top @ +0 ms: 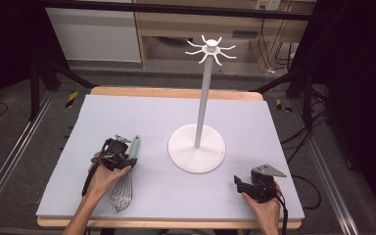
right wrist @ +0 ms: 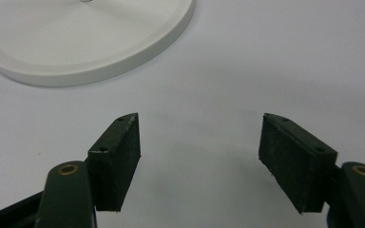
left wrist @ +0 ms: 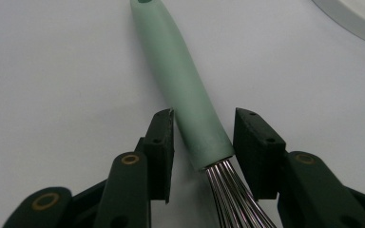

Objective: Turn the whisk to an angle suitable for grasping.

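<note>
A whisk (top: 127, 176) with a mint-green handle (left wrist: 180, 76) and steel wires (left wrist: 233, 194) lies on the pale mat at the front left. My left gripper (top: 126, 160) is down over the handle's wire end, and in the left gripper view (left wrist: 203, 128) its pads flank the handle with thin gaps on both sides, so it is open. My right gripper (top: 240, 182) rests at the front right, held in a hand. In its own view (right wrist: 199, 137) the jaws stand wide apart over bare mat with nothing between them.
A white stand with a round base (top: 196, 152), a tall pole and several hooks on top (top: 210, 49) rises mid-table; its base edge (right wrist: 90, 47) lies just beyond the right jaws. The lilac mat (top: 142, 112) covers the wooden table.
</note>
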`<state>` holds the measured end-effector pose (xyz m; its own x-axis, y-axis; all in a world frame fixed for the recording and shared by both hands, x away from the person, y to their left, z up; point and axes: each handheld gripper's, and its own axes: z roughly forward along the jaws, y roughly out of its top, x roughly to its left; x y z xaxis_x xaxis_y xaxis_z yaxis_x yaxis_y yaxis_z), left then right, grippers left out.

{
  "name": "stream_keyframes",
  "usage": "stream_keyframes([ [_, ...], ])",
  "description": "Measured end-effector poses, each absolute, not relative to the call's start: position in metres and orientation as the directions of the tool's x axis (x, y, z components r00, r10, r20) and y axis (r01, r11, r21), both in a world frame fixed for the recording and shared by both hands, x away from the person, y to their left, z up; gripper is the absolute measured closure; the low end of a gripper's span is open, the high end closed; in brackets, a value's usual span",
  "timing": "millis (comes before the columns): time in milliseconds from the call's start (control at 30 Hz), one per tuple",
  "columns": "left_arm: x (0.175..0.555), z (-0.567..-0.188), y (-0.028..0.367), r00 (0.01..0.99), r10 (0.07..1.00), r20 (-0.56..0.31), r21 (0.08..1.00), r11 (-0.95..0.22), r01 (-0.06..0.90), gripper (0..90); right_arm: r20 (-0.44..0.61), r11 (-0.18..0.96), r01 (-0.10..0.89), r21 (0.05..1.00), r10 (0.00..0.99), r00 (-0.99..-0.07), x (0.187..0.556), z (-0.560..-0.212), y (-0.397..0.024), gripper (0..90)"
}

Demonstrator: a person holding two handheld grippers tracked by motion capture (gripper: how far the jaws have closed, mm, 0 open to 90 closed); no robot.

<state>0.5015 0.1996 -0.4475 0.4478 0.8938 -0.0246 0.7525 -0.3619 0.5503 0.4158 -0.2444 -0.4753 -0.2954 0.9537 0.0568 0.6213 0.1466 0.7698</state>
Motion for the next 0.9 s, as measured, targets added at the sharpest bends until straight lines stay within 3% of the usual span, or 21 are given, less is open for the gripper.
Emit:
stream_keyframes([
  [567, 0.5062, -0.4538, 0.1971, 0.412, 0.91, -0.057, 0.492, -0.333, 0.804, 61.4, 0.067, 0.146, 0.63, 0.763, 0.951, -0.301, 0.4159, -0.475, -0.2439, 32.7],
  [900, 0.5039, -0.4508, 0.2002, 0.443, 0.894, -0.065, 0.463, -0.367, 0.807, 65.8, 0.068, 0.148, 0.631, 0.762, 0.95, -0.305, 0.416, -0.475, -0.2439, 34.2],
])
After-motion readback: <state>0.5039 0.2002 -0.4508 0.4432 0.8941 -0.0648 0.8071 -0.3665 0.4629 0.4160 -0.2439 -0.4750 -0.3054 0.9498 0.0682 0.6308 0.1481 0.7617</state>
